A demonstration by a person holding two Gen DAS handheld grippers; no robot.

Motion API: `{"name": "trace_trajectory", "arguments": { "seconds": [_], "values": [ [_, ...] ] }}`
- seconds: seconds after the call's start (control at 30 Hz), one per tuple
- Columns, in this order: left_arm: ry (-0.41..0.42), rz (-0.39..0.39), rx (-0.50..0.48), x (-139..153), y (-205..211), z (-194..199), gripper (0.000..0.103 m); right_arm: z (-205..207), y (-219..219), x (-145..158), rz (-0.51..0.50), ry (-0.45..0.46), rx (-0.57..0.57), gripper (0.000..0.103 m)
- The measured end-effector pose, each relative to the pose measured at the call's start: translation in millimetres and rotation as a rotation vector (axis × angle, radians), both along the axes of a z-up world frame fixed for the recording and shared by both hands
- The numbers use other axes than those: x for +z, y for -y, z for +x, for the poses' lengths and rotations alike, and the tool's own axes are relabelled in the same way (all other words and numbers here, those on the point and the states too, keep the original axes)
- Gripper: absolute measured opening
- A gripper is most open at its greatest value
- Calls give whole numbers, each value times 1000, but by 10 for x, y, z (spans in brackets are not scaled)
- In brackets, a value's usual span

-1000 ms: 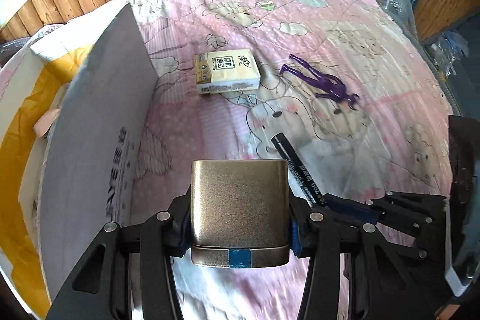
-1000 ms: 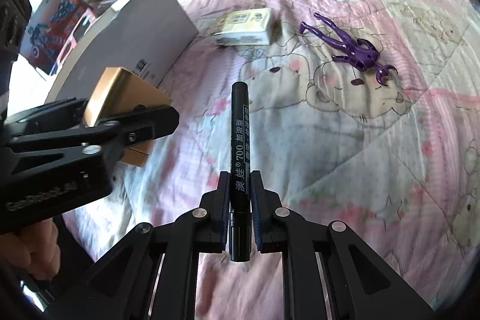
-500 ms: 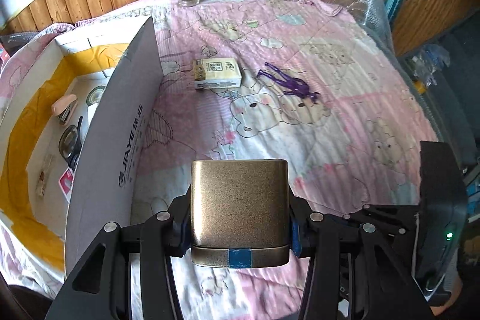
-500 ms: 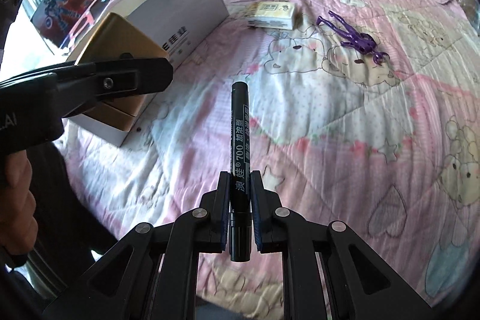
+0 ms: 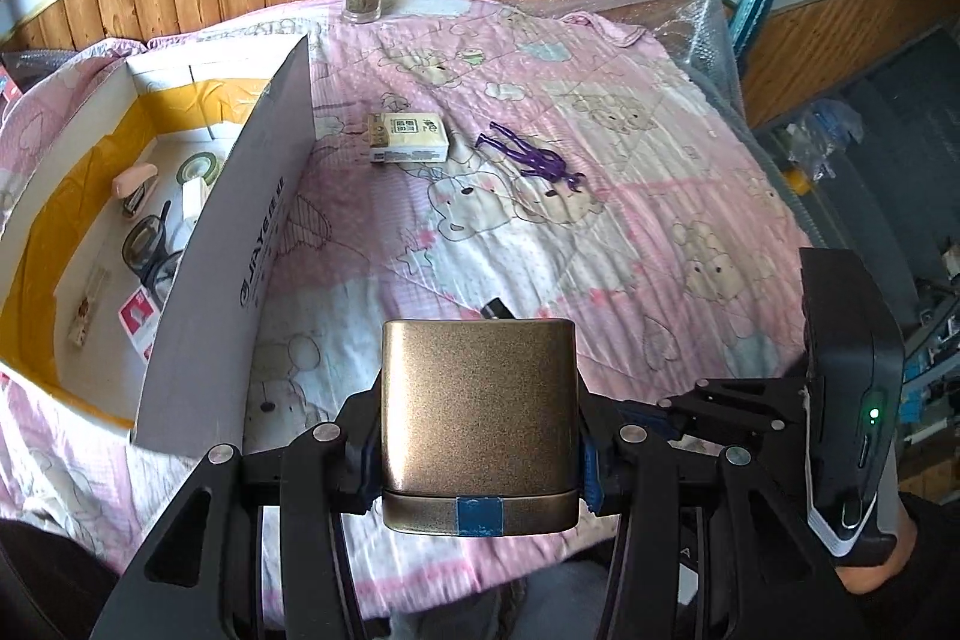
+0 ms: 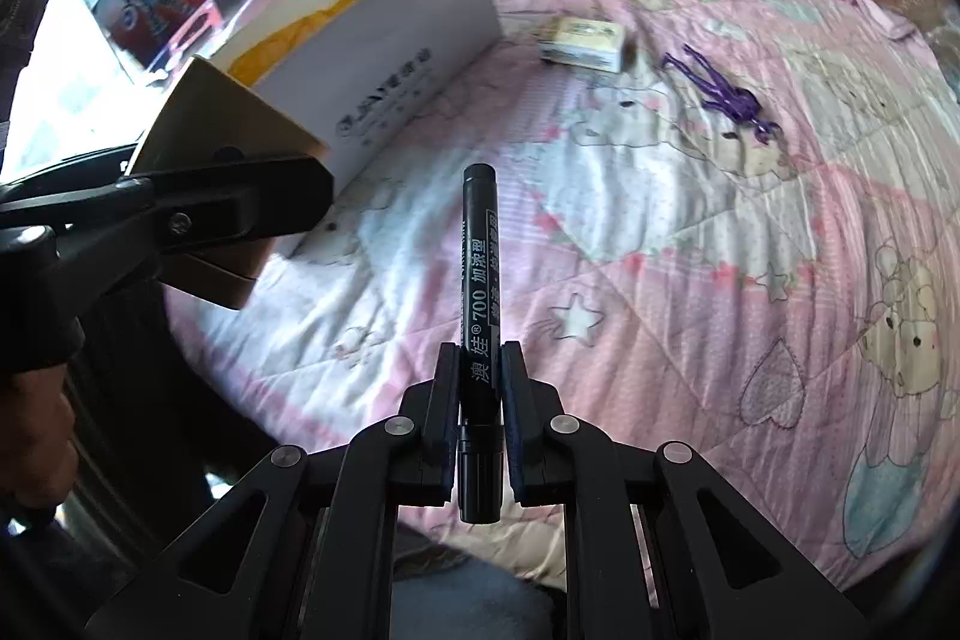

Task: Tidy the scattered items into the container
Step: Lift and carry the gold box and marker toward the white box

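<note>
Left gripper (image 5: 480,454) clamps a gold tin (image 5: 477,412) above the quilt (image 5: 630,244), right of the open box (image 5: 222,244). Right gripper (image 6: 480,436) grips a black marker (image 6: 478,292) pointing forward.

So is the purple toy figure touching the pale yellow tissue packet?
Apart. The left wrist view shows pink quilt between the purple toy figure and the pale yellow tissue packet.

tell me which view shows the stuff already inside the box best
The left wrist view: it looks down into the open box, showing the pink stapler, tape roll and glasses. The right wrist view shows only the box's outer wall and yellow lining, not its contents.
</note>
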State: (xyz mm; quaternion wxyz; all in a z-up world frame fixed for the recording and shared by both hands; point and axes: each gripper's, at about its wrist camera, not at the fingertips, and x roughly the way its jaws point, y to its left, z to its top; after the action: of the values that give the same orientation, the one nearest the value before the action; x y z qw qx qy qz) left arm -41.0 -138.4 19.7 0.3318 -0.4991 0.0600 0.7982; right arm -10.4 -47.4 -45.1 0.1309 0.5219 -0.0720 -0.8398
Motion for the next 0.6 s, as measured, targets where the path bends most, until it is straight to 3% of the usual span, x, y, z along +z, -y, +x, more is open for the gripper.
{"name": "trace_trajectory", "arguments": {
  "seconds": [0.3,0.6],
  "values": [
    [-20,25,24,161,303,128,49,24,211,306,-29,-11,110,14],
    [-61,55,104,413,816,-44,49,-44,461,562,-13,-30,194,14]
  ]
}}
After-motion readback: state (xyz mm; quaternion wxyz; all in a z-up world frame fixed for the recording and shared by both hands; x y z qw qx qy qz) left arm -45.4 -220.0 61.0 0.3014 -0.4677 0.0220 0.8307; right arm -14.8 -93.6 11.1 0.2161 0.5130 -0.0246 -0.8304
